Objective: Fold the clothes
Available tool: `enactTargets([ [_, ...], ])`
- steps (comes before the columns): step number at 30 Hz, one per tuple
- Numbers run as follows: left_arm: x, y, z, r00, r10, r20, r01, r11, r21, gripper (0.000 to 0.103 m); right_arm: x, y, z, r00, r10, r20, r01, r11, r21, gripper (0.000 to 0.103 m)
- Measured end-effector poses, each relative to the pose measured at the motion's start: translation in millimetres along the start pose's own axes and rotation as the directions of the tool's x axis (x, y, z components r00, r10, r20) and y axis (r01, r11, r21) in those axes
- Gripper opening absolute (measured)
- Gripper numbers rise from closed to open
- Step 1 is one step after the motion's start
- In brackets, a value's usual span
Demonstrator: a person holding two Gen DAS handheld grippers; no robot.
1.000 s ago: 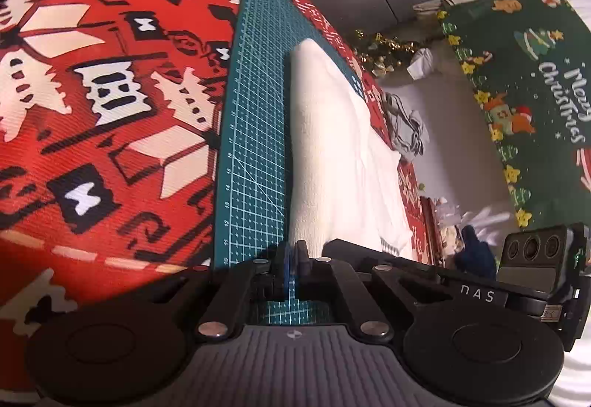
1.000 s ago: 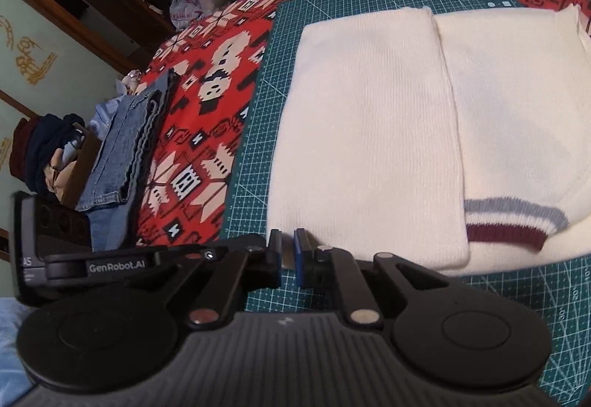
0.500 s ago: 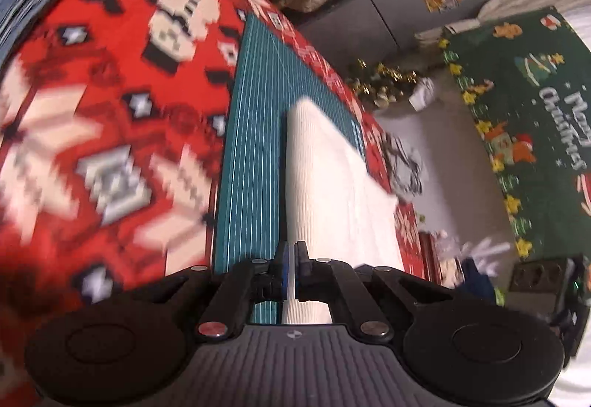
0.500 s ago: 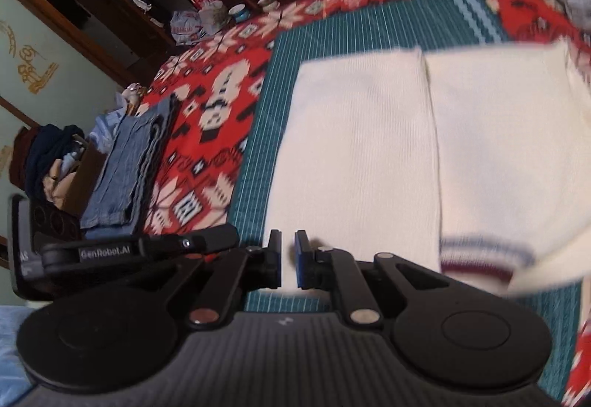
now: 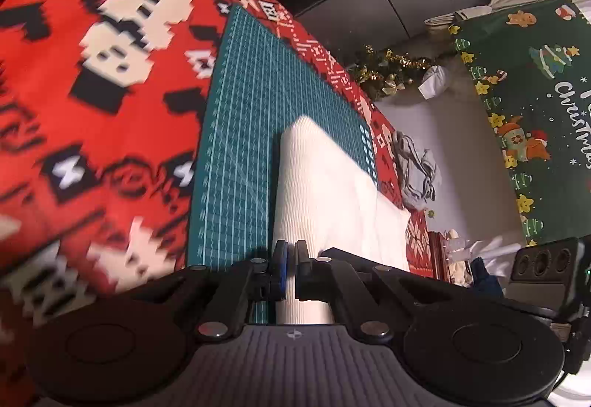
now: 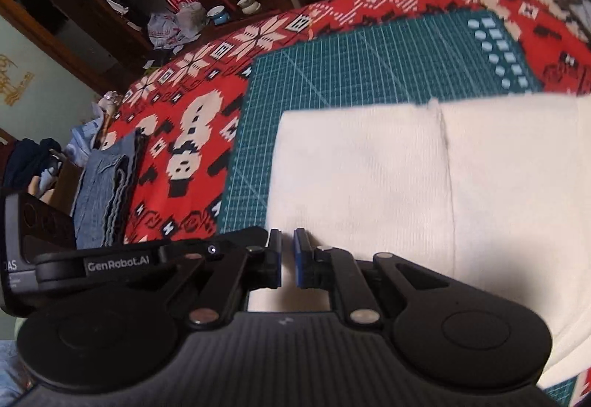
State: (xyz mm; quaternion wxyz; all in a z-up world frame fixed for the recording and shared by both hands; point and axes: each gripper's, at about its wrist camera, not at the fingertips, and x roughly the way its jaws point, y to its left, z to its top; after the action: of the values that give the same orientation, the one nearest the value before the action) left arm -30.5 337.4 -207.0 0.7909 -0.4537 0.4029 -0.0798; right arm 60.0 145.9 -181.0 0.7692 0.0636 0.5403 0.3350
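Right wrist view: cream ribbed sweater (image 6: pixel 424 185), folded, flat on green cutting mat (image 6: pixel 369 67) over red patterned surface (image 6: pixel 192 118). Right gripper (image 6: pixel 287 255) fingers nearly closed, narrow gap over sweater edge. Left gripper (image 5: pixel 290 268) fingers pinching sweater's edge.

We saw a cream ribbed-knit sweater (image 6: pixel 424 192) lying flat on the green cutting mat (image 6: pixel 369 59), folded into a rectangular block. A straight seam ran across its top where one folded panel met the other. Its left edge lay parallel to the mat's left border, inside it, with bare mat showing beyond its far edge.
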Motion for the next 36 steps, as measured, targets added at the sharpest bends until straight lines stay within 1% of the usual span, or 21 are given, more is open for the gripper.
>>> enactTargets([
  [5, -10.0, 3.4, -22.1, 1.0, -0.016, -0.019, 0.015, 1.0, -0.024, 0.002, -5.3, 0.1, -20.7, 0.999, 0.03, -0.022, -0.029, 0.999, 0.012, 0.009],
  [10, -17.6, -5.5, -39.7, 0.999, 0.014, -0.043, -0.014, 1.0, 0.012, 0.003, -12.5, 4.2, -42.5, 0.998, 0.045, -0.044, -0.045, 0.999, 0.006, 0.009],
  [17, -25.3, -5.0, -62.0, 0.997, 0.032, -0.073, -0.031, 0.999, 0.021, 0.003, -20.6, 9.8, -69.5, 0.998, 0.033, -0.045, -0.034, 0.999, -0.024, 0.009],
  [21, -29.2, -6.7, -69.7, 0.996, 0.054, -0.076, -0.052, 0.998, 0.028, 0.002, -23.4, 11.8, -80.5, 0.998, 0.022, -0.053, -0.023, 0.999, -0.036, 0.009],
  [24, -32.9, -12.6, -69.7, 0.997, 0.049, -0.063, -0.046, 0.998, 0.042, 0.002, -26.2, 11.0, -88.6, 0.998, 0.024, -0.059, -0.027, 0.999, -0.041, 0.009],
  [28, -36.4, -25.5, -65.5, 0.999, 0.039, -0.029, -0.036, 0.996, 0.081, 0.002, -43.4, 1.5, -87.9, 0.999, 0.033, -0.018, -0.034, 0.999, -0.015, 0.01],
  [30, -38.2, -31.9, -63.3, 0.999, 0.033, -0.013, -0.032, 0.994, 0.101, 0.002, -51.7, -5.6, -82.4, 1.0, 0.014, 0.025, -0.014, 1.0, -0.011, 0.01],
  [33, -22.7, -40.2, -54.2, 0.999, 0.032, -0.028, -0.028, 0.992, 0.124, 0.002, -50.3, -17.3, -79.7, 0.999, -0.017, 0.05, 0.018, 1.0, -0.014, 0.01],
  [36, -4.1, -44.0, -54.1, 0.996, 0.07, -0.058, -0.061, 0.987, 0.152, 0.002, -48.2, -29.0, -77.4, 0.996, -0.049, 0.071, 0.051, 0.999, -0.016, 0.01],
])
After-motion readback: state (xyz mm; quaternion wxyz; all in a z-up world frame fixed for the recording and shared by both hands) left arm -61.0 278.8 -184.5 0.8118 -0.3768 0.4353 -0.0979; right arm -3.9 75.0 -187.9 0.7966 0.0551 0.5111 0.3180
